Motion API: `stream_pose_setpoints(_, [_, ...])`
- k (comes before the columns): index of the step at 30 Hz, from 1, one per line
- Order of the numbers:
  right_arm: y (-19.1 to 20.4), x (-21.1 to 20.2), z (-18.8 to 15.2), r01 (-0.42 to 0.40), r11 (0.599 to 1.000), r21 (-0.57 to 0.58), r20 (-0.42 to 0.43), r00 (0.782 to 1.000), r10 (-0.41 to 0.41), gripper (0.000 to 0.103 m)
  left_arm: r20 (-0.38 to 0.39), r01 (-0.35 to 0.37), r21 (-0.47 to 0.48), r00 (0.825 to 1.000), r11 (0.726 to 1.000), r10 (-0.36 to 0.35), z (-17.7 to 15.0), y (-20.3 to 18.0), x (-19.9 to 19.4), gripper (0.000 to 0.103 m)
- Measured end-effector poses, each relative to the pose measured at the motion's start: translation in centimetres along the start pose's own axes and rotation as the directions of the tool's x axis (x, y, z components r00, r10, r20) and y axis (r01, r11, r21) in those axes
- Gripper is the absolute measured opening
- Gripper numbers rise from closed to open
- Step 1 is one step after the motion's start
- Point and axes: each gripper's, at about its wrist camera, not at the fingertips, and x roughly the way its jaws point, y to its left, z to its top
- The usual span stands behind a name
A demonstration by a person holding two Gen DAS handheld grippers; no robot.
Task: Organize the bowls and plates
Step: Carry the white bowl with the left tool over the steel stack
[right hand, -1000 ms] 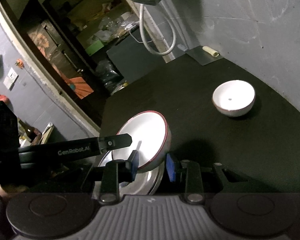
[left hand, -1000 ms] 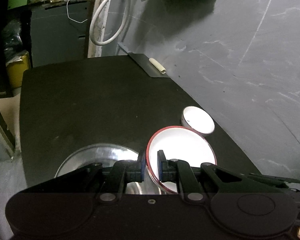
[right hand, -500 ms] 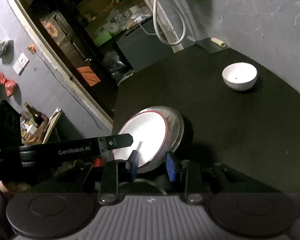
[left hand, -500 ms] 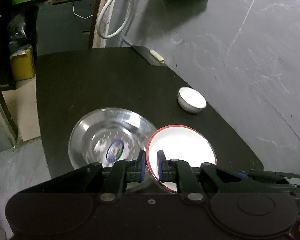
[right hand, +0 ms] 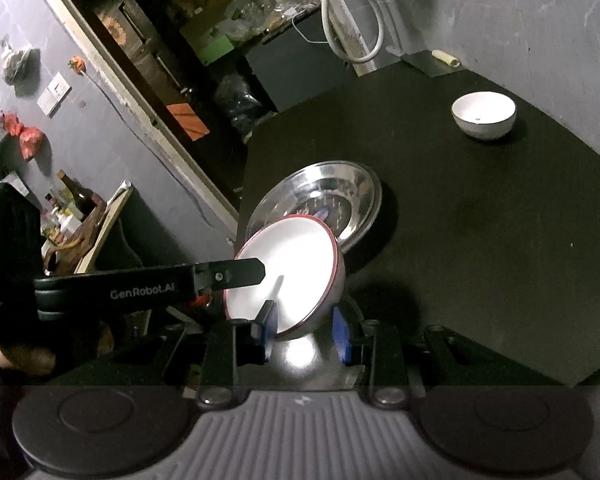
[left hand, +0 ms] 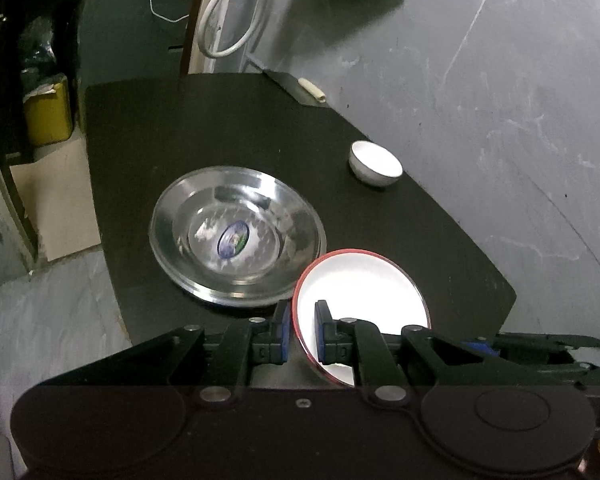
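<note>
The red-rimmed white bowl (left hand: 360, 300) hangs tilted above the near edge of the black worktop (left hand: 228, 120), gripped on two sides. The left hand-held gripper (left hand: 301, 334) pinches its rim at the bowl's nine o'clock, jaws nearly together, one pad inside and one outside. The right hand-held gripper (right hand: 305, 330) is closed narrowly over the bowl's near wall in the right wrist view, one blue pad inside and one outside. At the bowl's ten o'clock, just beside it, a steel plate (left hand: 236, 236) with a sticker at its centre lies flat on the worktop. A small white bowl (left hand: 375, 164) stands upright at one o'clock, well apart, near the grey wall (left hand: 500, 100).
</note>
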Motion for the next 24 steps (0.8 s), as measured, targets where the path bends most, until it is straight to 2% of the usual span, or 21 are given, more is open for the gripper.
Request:
stream_pose_setpoints(12, [0.6, 0.3, -1.5, 0.012, 1.000, -0.027, -0.077, 0.997, -0.014, 0.034, -0.063, -0.004, -0.027, 0.998, 1.000, 0.003, -2.1, 0.2, -0.2, 0.012])
stream_pose_setpoints(24, [0.9, 1.1, -1.6, 0.033, 0.998, -0.049, -0.134, 0.990, -0.040, 0.034, -0.108, -0.026, -0.044, 0.994, 0.999, 0.021, -2.9, 0.4, 0.3, 0.013])
